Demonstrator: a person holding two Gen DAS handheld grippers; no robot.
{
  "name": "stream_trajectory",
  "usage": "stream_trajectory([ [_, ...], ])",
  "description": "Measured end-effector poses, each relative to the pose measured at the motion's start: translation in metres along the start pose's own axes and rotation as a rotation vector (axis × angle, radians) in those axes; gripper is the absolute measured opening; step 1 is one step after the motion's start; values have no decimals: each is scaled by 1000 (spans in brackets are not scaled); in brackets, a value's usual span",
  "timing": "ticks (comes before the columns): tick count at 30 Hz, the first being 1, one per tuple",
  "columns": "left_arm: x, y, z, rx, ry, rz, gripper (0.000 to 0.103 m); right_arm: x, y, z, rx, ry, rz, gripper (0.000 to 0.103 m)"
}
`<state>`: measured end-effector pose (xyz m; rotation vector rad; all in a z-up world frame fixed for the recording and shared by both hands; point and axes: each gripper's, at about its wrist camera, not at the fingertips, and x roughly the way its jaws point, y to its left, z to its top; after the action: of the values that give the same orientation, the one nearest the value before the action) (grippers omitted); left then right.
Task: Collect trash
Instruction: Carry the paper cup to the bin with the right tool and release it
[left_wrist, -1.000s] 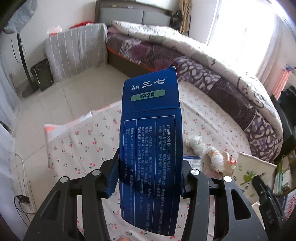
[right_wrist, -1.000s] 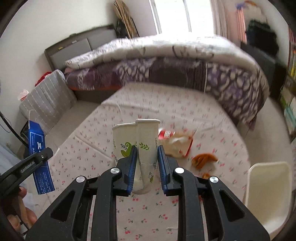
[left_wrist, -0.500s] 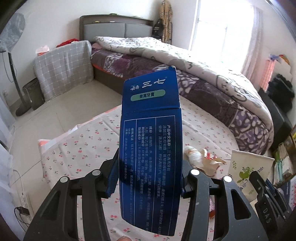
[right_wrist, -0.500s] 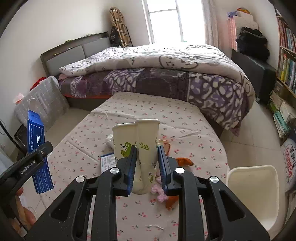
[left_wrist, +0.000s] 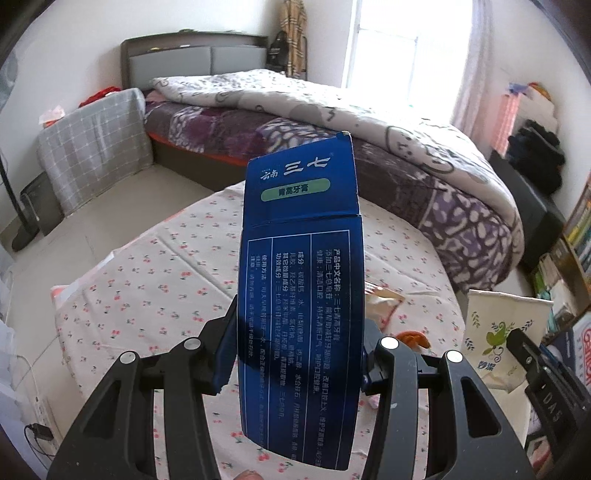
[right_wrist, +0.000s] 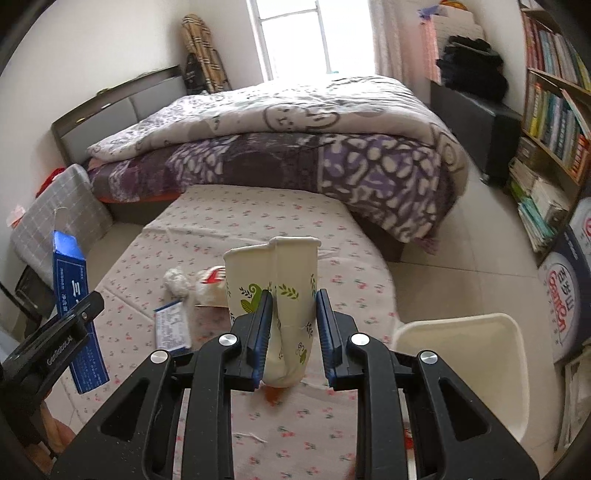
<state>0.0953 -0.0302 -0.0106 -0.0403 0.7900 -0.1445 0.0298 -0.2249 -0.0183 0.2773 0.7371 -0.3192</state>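
Observation:
My left gripper is shut on a tall blue toothpaste box and holds it upright above the table; the box also shows in the right wrist view. My right gripper is shut on a crushed paper cup with green leaf print, also seen in the left wrist view. On the cherry-print tablecloth lie a white tissue wad, a snack wrapper, a small blue-white card and orange peel.
A white plastic bin stands at the table's right edge. A bed with a purple quilt lies behind the table. Bookshelves line the right wall. A grey checked chair and a fan stand are at the left.
Both grippers have risen and pulled back with their loads still held; more of the bed and room shows. The tissue and wrapper now appear farther away on the table.

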Motion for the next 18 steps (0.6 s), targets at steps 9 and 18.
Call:
stream_trajectory([
  [9, 0, -41, -15, 75, 11, -43, 49, -8, -55, 2, 91, 35, -68, 24],
  [18, 4, -85, -33, 142, 51, -109, 49, -22, -118, 5, 202, 76, -166, 25],
])
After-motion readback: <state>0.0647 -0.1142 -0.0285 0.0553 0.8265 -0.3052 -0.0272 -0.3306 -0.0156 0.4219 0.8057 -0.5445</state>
